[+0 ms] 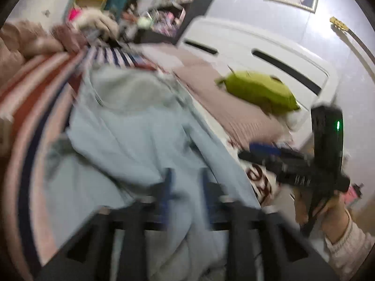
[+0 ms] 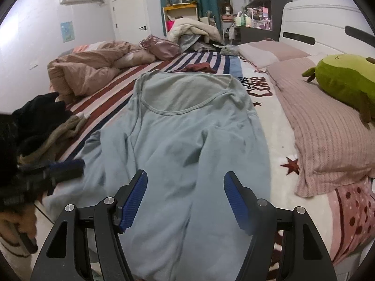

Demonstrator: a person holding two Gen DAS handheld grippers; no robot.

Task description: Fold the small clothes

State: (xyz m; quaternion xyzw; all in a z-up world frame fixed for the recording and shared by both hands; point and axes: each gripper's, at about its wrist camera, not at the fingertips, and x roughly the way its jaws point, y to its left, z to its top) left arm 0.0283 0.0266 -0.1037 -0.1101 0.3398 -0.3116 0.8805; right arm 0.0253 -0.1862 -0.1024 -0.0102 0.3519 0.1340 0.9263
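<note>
A bedroom, with a bed (image 2: 276,126) under a striped and star-printed cover carrying everything; a white headboard stands at its head edge and a rumpled tan duvet (image 2: 89,68) lies along the far side. A light blue long-sleeved top (image 2: 187,135) lies flat down the middle of the bed, neckline toward the far side, hem toward the near edge, one sleeve trailing out toward the pile of dark clothes (image 2: 39,121) at the foot-side edge. A pink ribbed pillow (image 2: 328,145) and a green plush toy (image 2: 346,79) lie along the head edge, just beside the top.

The right hand-held gripper (image 2: 185,201) hovers over the lower body of the top with its blue pads spread wide and nothing between them. The left hand-held gripper (image 1: 185,187) is blurred in its own view; its fingers stand a little apart over blue fabric, and whether they pinch any I cannot tell.

The top looks laid out but not yet folded, so the step in hand is probably the first fold. To do it well, each gripper should take one layer-pair at the hem or sleeve edge, pinching near the corners rather than mid-cloth. Lifting both evenly keeps the crease straight. The loose sleeve should come in across the body first, or it will bunch under the fold. The soft cloth will sag, so low carries are safer.
</note>
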